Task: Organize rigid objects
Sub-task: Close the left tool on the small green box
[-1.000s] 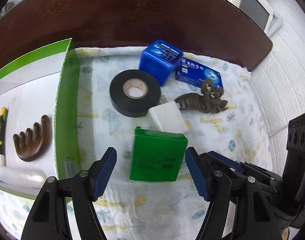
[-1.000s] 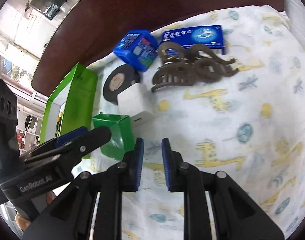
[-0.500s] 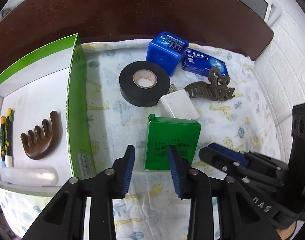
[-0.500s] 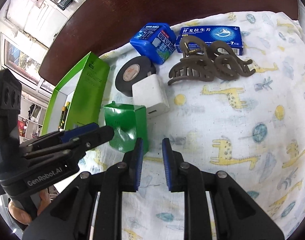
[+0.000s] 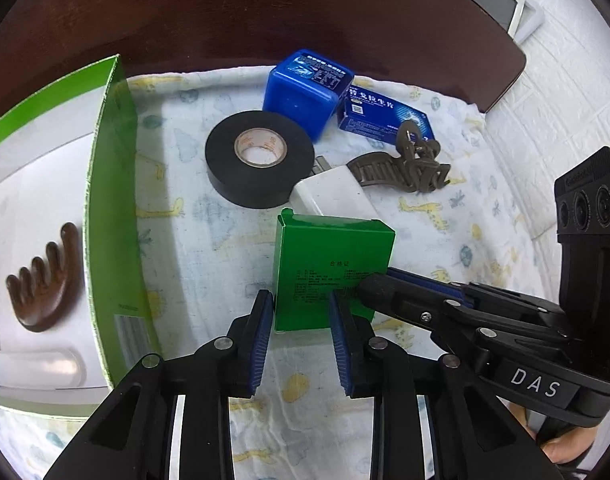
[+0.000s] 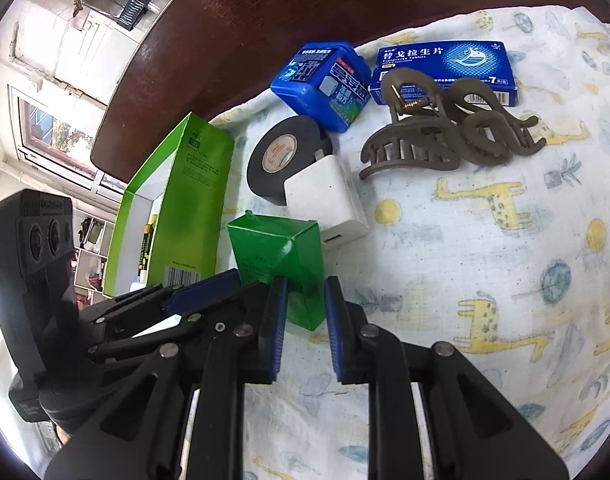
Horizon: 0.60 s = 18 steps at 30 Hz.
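Note:
A flat green box lies on the printed cloth, also seen in the right wrist view. My left gripper hovers at its near left corner with its jaws closing to a narrow gap. That corner shows between the pads, and the right finger overlaps the box's face. Whether the pads press on it I cannot tell. My right gripper stands with its jaws narrowly apart at the box's near right corner. Its tip reaches the box's right edge.
A green-walled open carton on the left holds a wooden comb and a white tube. Behind the green box lie a white charger, black tape roll, blue tub, blue medicine carton and brown hair claw.
The left jaws have narrowed from wide apart to a small gap and moved up to the green box's near corner. The right gripper has slid in against the box's right side.

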### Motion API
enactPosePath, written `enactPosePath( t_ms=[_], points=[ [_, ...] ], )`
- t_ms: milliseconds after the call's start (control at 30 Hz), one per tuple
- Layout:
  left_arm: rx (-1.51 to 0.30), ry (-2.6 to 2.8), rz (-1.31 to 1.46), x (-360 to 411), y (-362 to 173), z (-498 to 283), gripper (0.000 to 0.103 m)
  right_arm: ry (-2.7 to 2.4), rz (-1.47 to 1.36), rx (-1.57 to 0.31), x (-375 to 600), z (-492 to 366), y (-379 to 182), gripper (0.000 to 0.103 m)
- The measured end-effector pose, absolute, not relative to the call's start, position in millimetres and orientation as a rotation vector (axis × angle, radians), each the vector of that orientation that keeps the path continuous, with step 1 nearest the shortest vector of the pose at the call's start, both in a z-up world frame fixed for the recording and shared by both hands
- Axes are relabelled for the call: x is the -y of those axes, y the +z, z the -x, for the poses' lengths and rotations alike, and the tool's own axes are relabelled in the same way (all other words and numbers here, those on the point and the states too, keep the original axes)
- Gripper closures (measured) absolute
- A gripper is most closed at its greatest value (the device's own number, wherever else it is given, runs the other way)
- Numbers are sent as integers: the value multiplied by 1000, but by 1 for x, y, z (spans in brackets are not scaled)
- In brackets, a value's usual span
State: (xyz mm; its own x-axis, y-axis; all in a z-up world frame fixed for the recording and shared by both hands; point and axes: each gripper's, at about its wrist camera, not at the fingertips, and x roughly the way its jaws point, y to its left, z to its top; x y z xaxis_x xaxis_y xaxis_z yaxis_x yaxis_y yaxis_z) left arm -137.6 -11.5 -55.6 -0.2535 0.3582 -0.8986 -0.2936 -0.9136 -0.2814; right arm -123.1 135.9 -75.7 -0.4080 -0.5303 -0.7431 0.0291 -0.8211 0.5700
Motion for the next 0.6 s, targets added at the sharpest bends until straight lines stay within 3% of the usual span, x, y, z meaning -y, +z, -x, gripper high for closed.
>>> enactPosePath(
  t_ms=[300, 433, 600],
  points=[
    [63, 2255, 1525, 12, -34, 129, 76, -2287, -1398, 670, -131, 118, -56, 83],
    [114, 2242, 1482, 20, -19, 127, 84, -2232, -1356, 693, -124, 118, -44, 86],
    [106, 2247, 1484, 25, -19, 127, 83, -2272, -1384, 618, -115, 119, -40, 86]
  ],
)
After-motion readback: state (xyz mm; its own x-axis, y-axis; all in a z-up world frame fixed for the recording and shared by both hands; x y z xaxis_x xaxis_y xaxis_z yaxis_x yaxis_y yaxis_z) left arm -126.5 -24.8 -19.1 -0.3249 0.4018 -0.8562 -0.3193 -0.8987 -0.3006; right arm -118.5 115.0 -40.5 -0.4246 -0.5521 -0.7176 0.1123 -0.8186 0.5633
